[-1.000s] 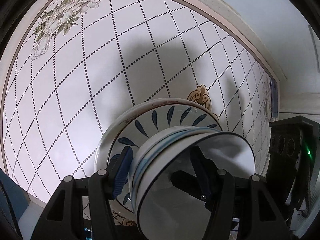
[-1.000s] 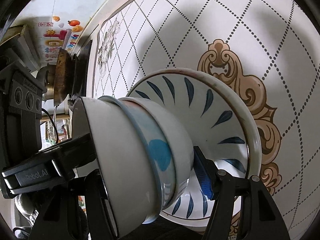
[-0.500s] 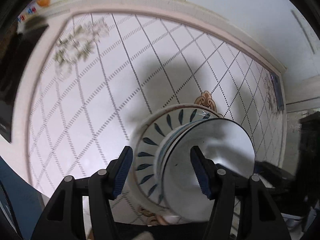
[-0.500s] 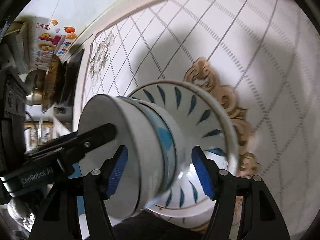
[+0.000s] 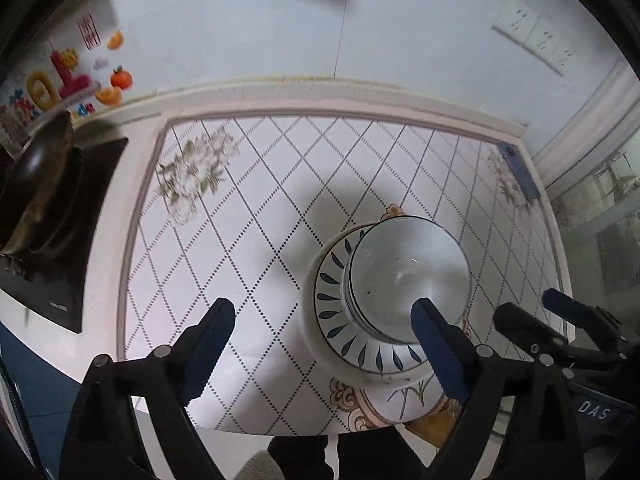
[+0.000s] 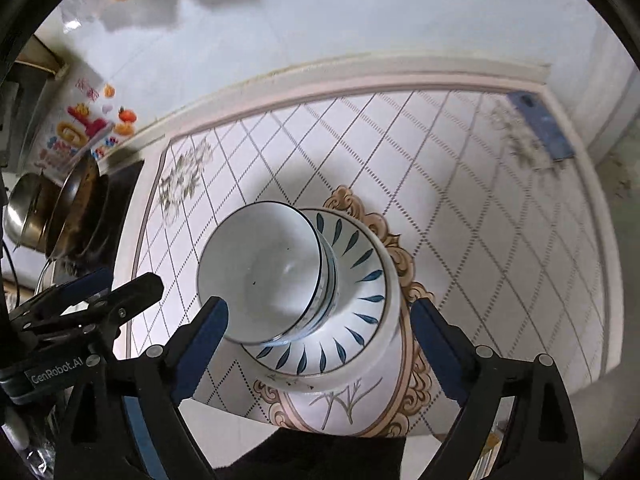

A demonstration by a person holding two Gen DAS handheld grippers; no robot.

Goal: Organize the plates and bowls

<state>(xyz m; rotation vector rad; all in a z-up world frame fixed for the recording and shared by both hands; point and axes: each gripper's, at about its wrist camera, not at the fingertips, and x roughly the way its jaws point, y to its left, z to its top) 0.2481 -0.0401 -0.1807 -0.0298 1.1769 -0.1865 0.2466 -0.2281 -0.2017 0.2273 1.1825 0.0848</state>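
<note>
Above the stacked bowls (image 5: 408, 276), both hand-held grippers have let go and risen.

white worktop (image 5: 248, 216) patterned with dotted diamond lines, pale flower prints and a gold scroll ornament, edged by a pink border; plain white wall (image 5: 280, 20) behind, split by one thin vertical seam; white sockets (image 5: 536, 36) high on the right; colourful fruit stickers (image 5: 68, 76) on the left; black hob (image 5: 76, 216) beside the worktop carrying a dark pan (image 5: 36, 176); steel pot (image 6: 24, 212) further left; window glass (image 5: 604, 216) at far right; soft shadows under even light
</note>
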